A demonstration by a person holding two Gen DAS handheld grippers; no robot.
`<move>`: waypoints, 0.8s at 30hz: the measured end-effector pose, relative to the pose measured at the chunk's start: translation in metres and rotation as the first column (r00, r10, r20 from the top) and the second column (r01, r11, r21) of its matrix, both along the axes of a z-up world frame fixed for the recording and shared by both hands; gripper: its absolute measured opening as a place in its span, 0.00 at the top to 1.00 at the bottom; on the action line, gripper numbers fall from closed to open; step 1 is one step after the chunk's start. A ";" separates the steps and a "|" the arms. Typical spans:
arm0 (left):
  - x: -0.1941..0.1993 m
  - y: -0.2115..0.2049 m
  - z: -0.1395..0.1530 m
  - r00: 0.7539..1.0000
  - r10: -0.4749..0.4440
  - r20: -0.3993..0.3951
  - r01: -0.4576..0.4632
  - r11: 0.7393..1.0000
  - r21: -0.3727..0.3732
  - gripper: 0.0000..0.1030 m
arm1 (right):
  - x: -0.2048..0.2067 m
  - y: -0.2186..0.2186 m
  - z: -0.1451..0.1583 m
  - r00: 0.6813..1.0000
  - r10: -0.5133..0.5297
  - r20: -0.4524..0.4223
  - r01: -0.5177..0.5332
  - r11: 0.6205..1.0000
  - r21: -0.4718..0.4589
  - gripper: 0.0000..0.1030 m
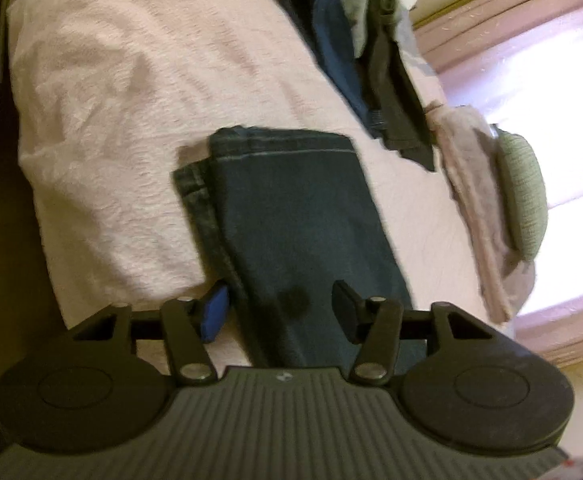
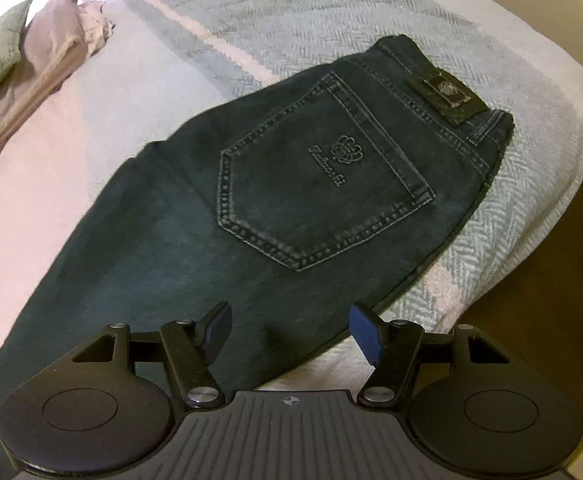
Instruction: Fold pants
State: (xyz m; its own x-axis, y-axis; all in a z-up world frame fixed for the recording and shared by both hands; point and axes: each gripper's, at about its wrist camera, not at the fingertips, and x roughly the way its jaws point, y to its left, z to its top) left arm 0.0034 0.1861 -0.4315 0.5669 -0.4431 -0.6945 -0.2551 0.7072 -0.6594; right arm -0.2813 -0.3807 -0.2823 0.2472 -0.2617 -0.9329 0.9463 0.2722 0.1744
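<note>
My left claw (image 1: 279, 312) points down at a slant over the leg end of the jeans (image 1: 291, 216). Its jaws stand partly apart, with the lower leg passing between them: the blue-padded finger (image 1: 215, 312) sits at the left edge of the cloth and the black finger (image 1: 345, 308) lies over the denim. I cannot tell whether the pads press on the fabric; the view is blurred.

My right claw (image 2: 291, 332) tilts steeply down over the seat end of the same jeans (image 2: 283, 184). Its jaws stand fairly wide and hold nothing. The left finger (image 2: 217, 324) hangs above the dark cloth and the blue-padded right finger (image 2: 365, 334) sits near the lower edge of the jeans, where the bed cover shows.

The jeans lie flat along the bed, folded lengthwise with one leg on the other. The back pocket (image 2: 323, 196) with its stitched emblem faces up, and the leather patch (image 2: 443, 94) marks the waistband at the far right. The hems (image 1: 275, 144) lie at the other end, the under leg peeking out on the left.

Under the seat end is a pale herringbone blanket (image 2: 371, 20); under the legs is a pink bedspread (image 1: 131, 100). Beyond the hems lies a heap of other dark clothes (image 1: 363, 48), well apart from the jeans. A green cushion (image 1: 521, 196) leans on a pinkish pillow (image 1: 471, 184) at the bed's far side.
</note>
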 end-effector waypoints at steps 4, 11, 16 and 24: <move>-0.010 0.001 -0.001 0.999 0.039 0.014 -0.038 0.999 -0.016 0.53 | -0.012 -0.009 -0.009 1.000 -0.016 0.005 0.015 1.000 0.025 0.39; -0.002 0.011 -0.018 0.994 0.109 0.030 -0.107 0.993 -0.049 0.53 | -0.024 -0.034 -0.020 1.000 -0.021 0.005 0.021 0.999 0.038 0.39; 0.001 0.003 -0.006 0.995 0.054 0.089 -0.058 0.997 0.043 0.90 | -0.029 -0.046 -0.020 1.000 0.008 -0.016 -0.008 1.000 0.009 0.39; -0.002 -0.108 0.112 0.887 -0.306 0.345 0.114 0.870 0.479 0.97 | -0.051 -0.063 -0.008 0.999 -0.044 0.009 0.045 0.999 -0.021 0.39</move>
